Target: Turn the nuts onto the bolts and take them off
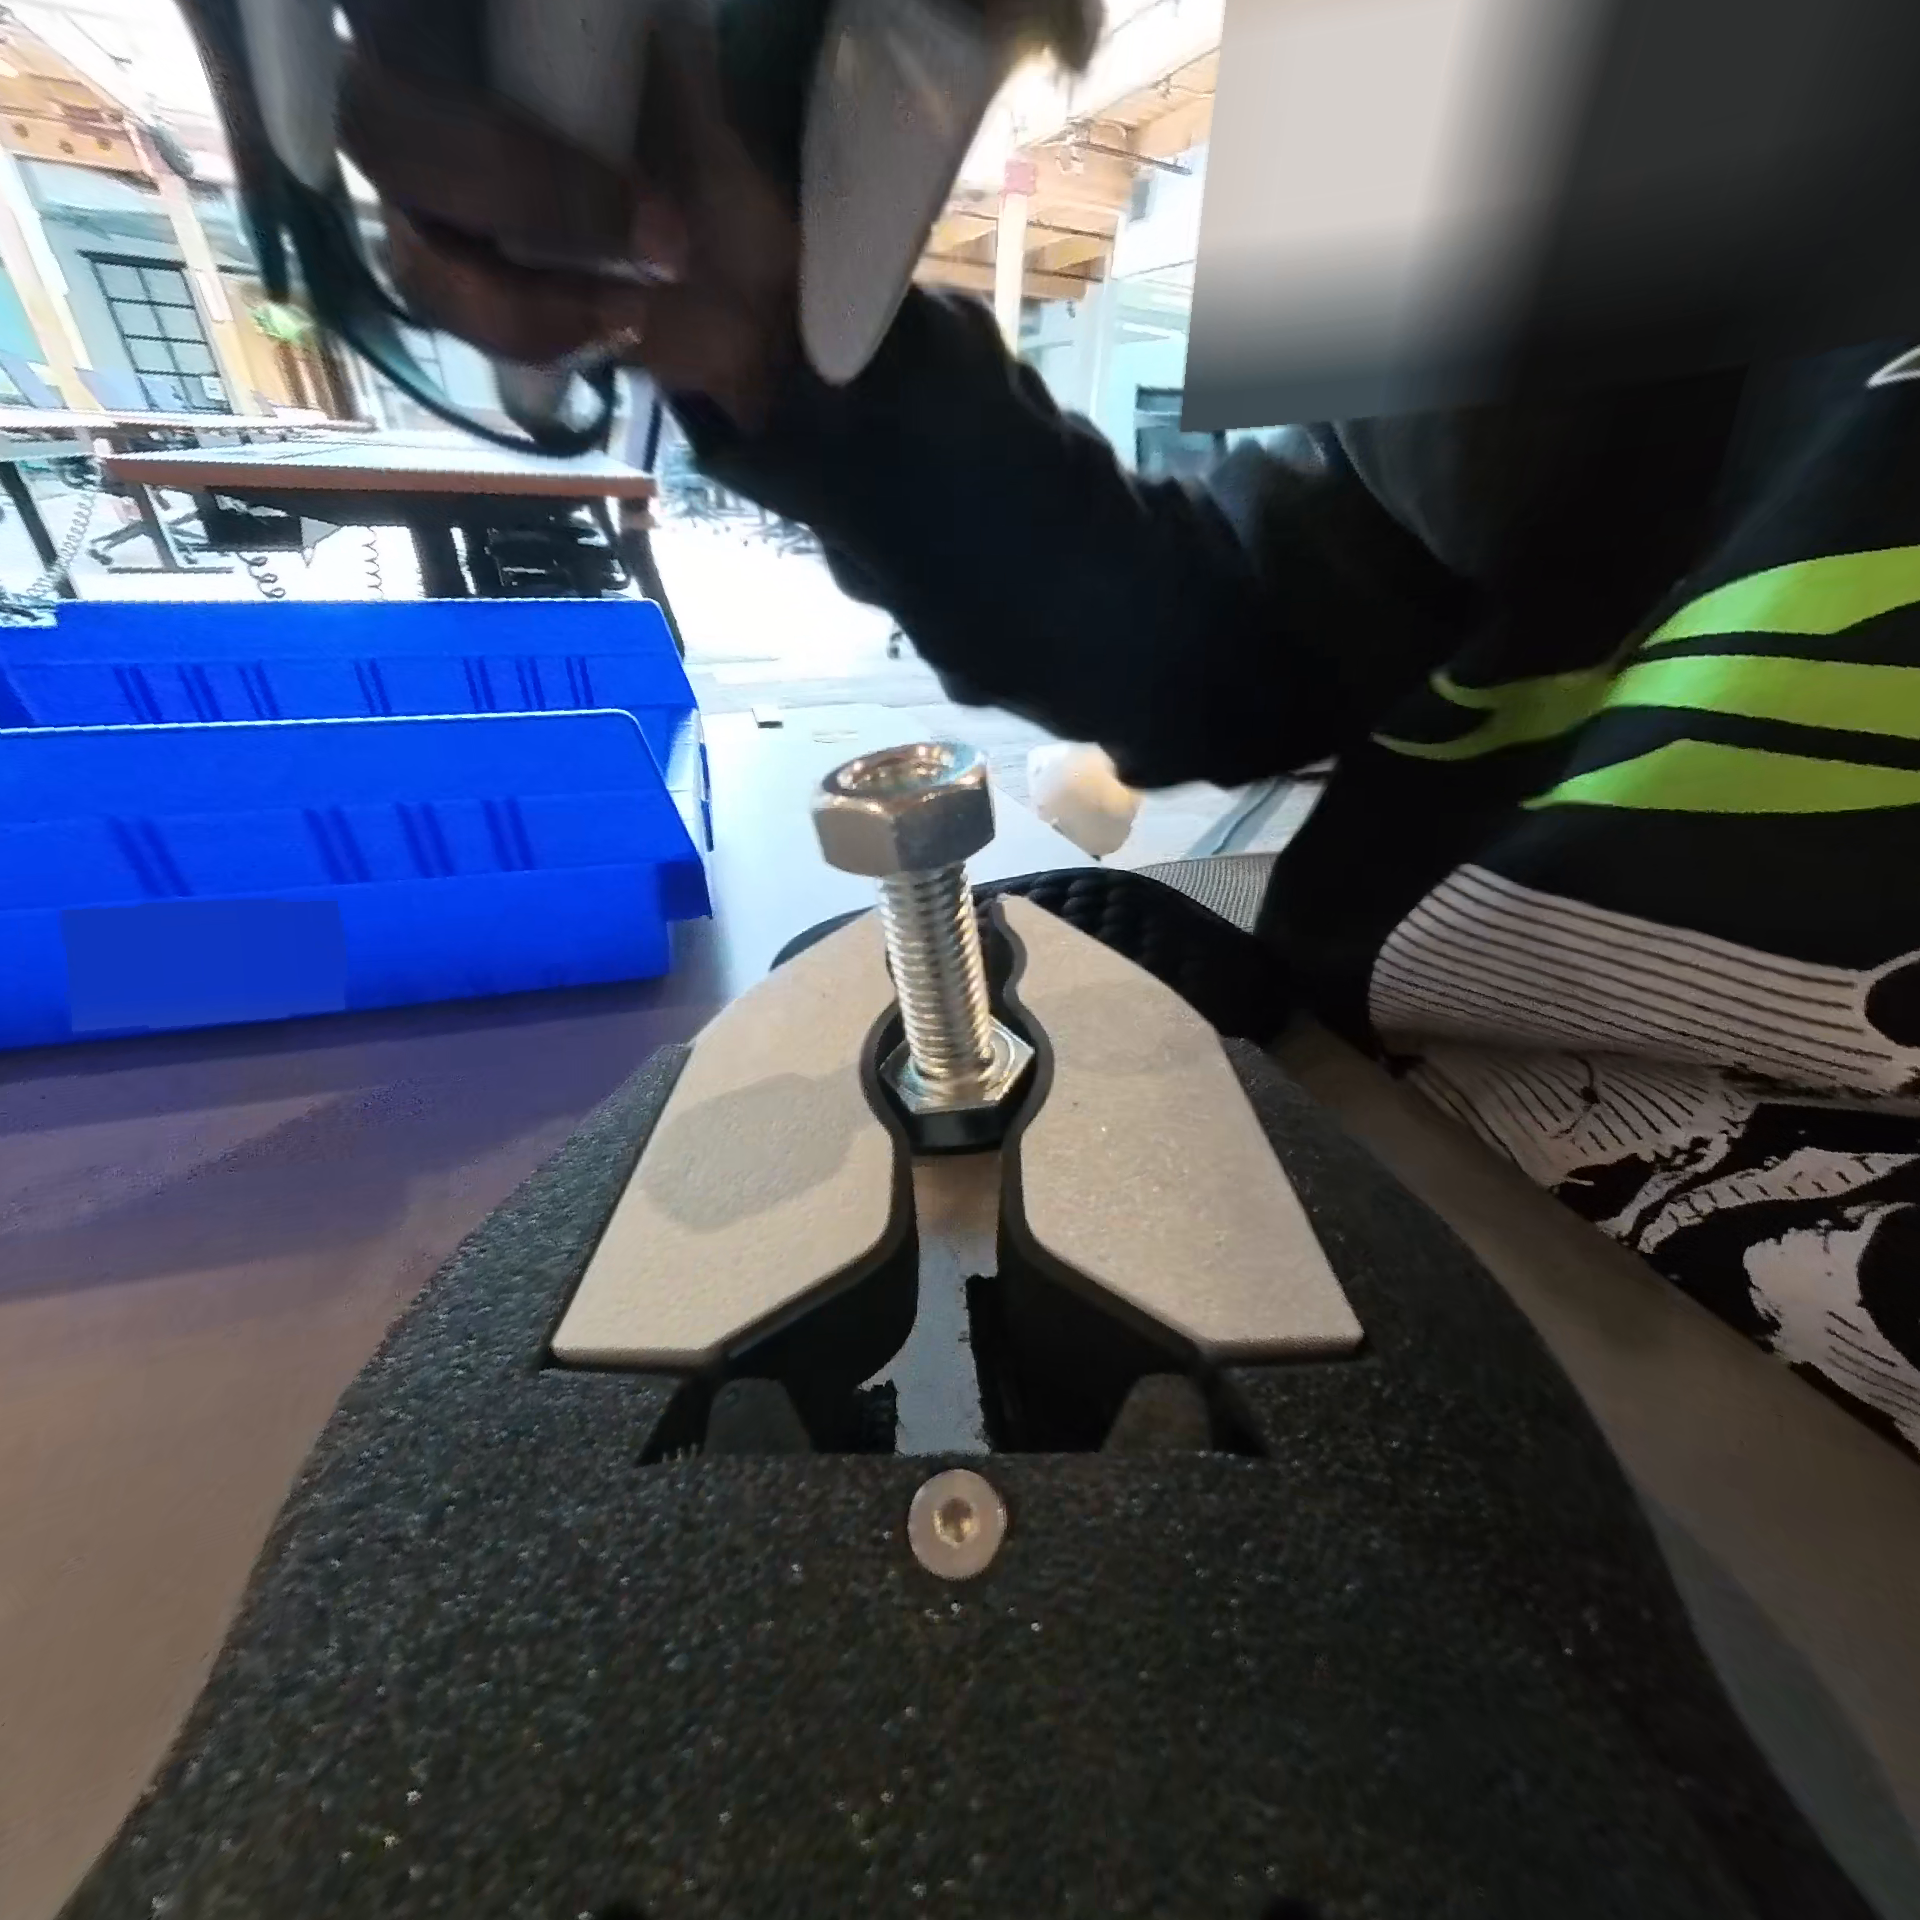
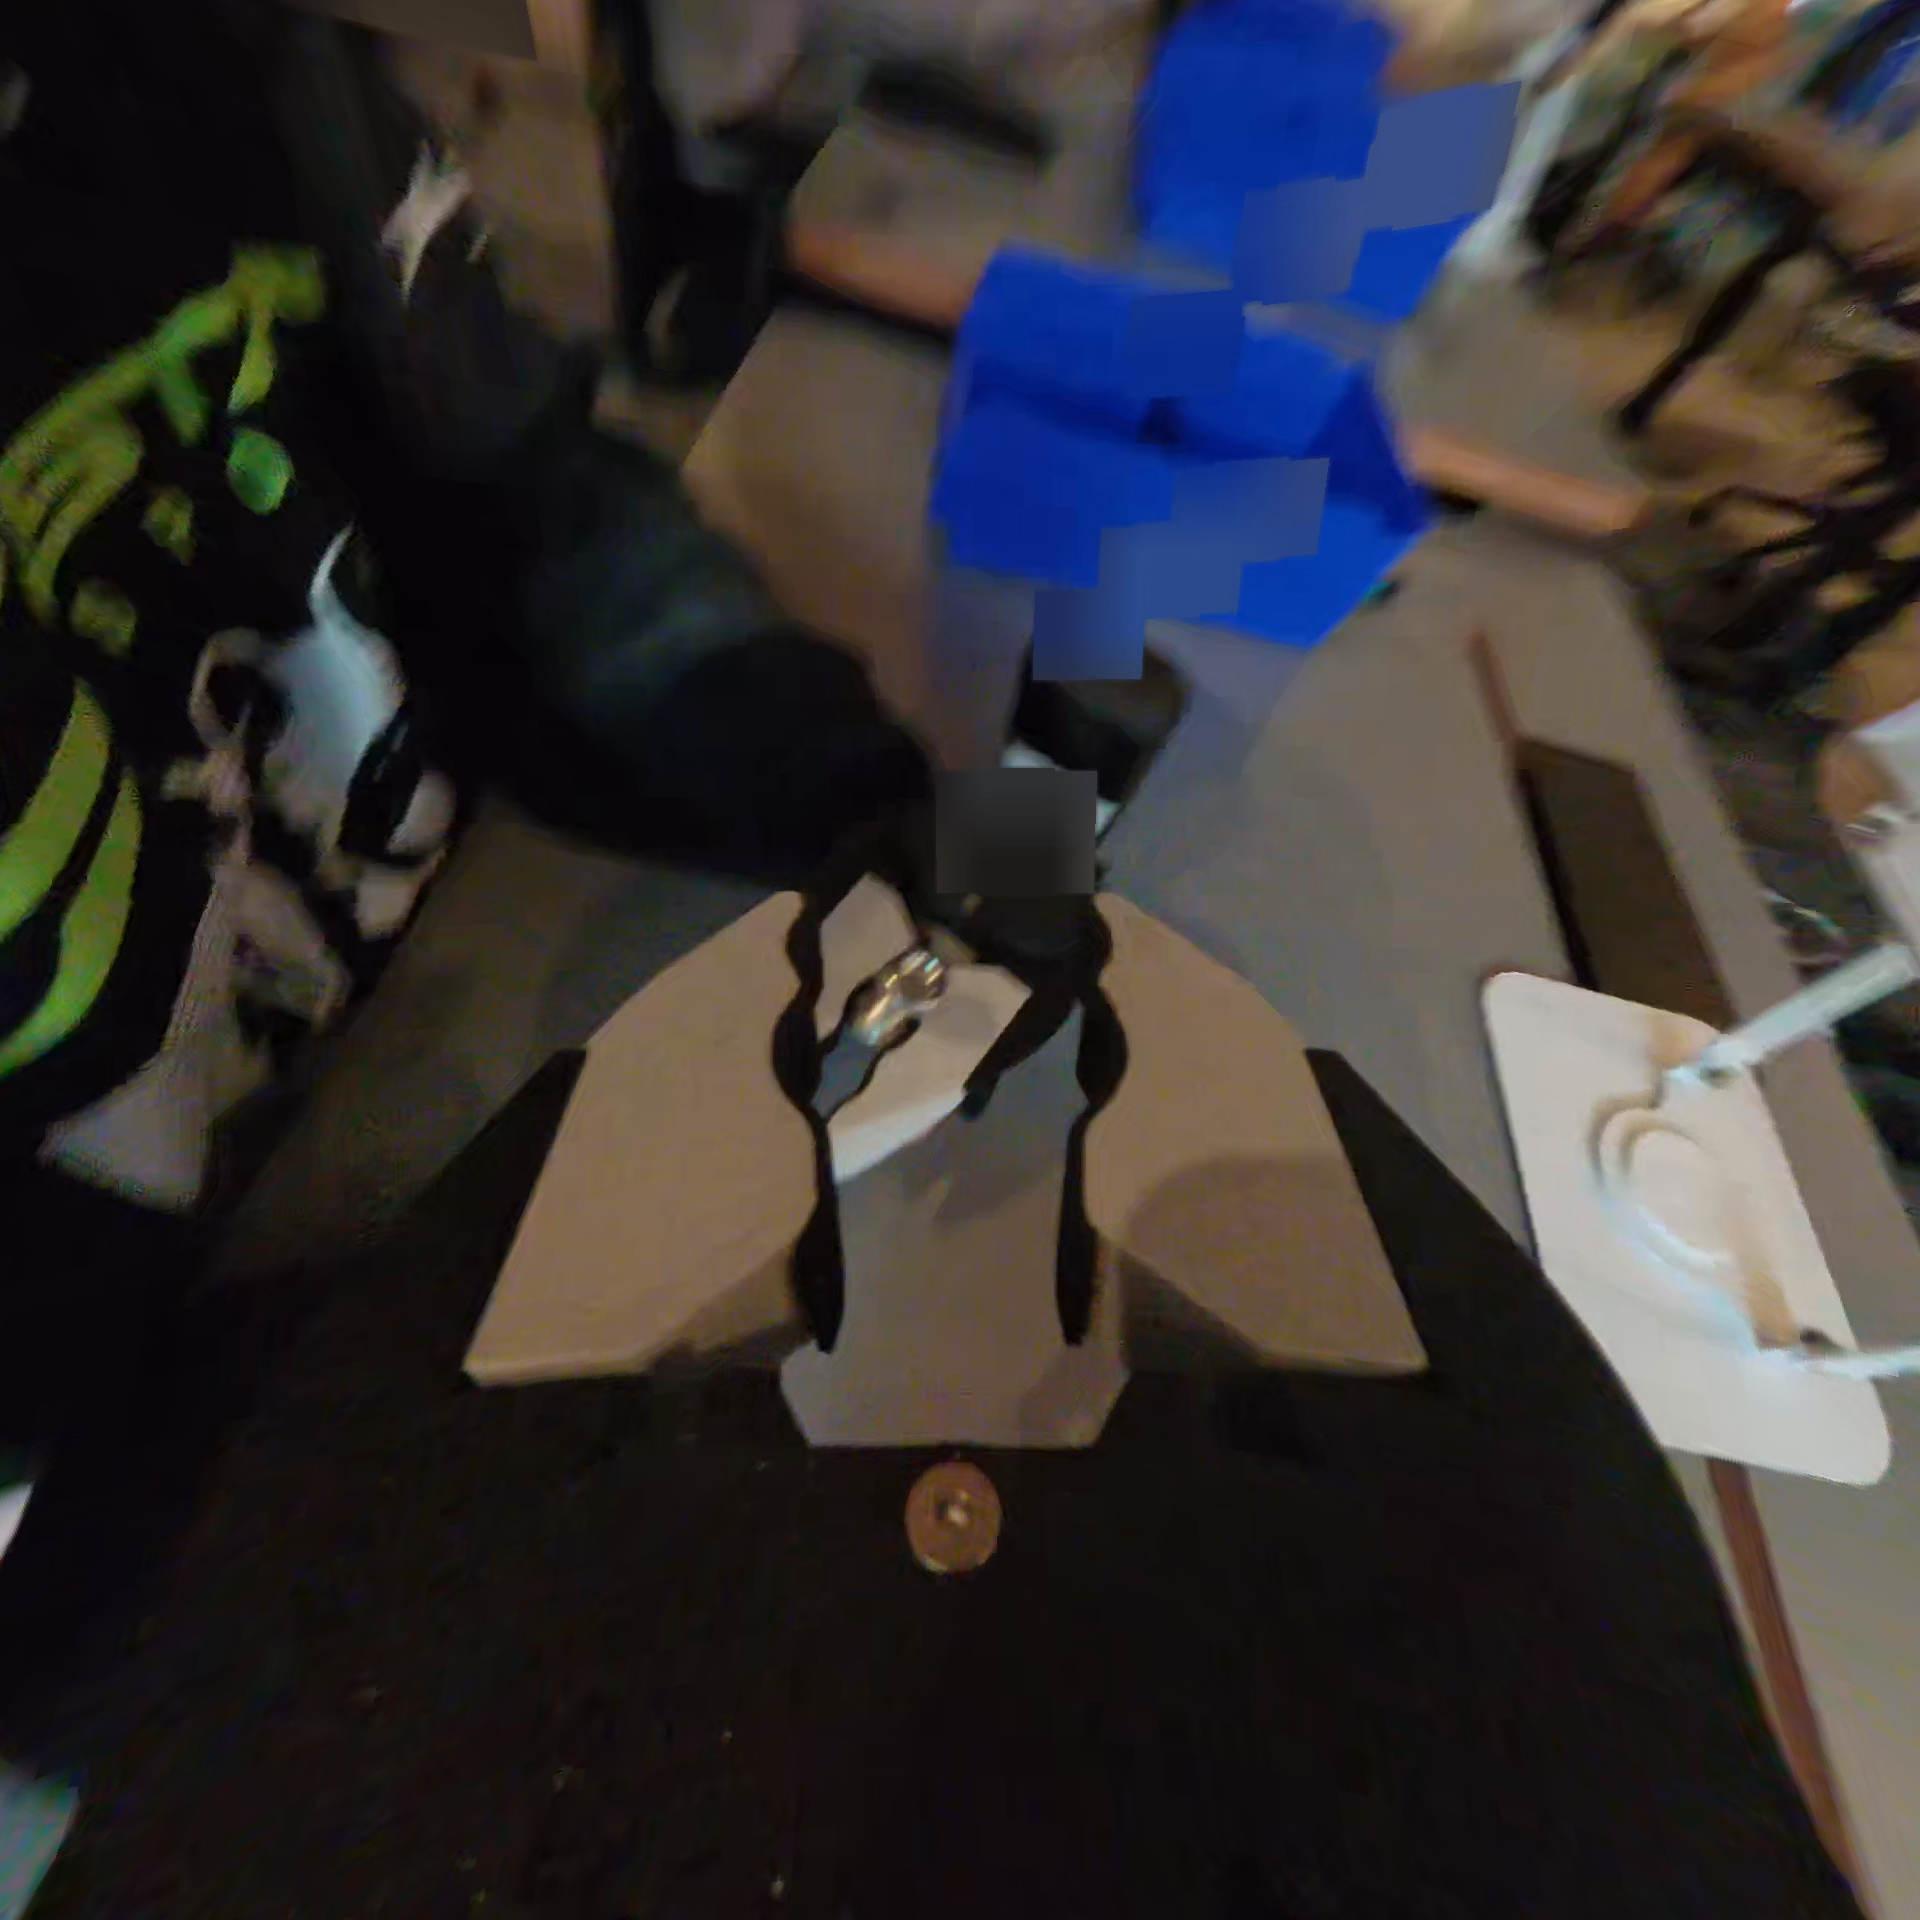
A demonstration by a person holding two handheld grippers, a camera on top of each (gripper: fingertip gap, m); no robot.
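Left wrist view shows the grey desk with two blue plastic bins stacked at its far left. A person in a black top with green and white print sits at the right, one sleeve raised. High in this view, blurred, the right gripper hangs above the bolt. The left gripper is pressed together on a bolt, pinching the hex head at its lower end; the threaded shank stands upright. A silver nut sits at the very top of the shank.

Right wrist view is heavily blurred. The right gripper has its fingers spread apart with nothing between them, and the bolt shows through the gap, beyond them. A white card lies on the desk at the right.
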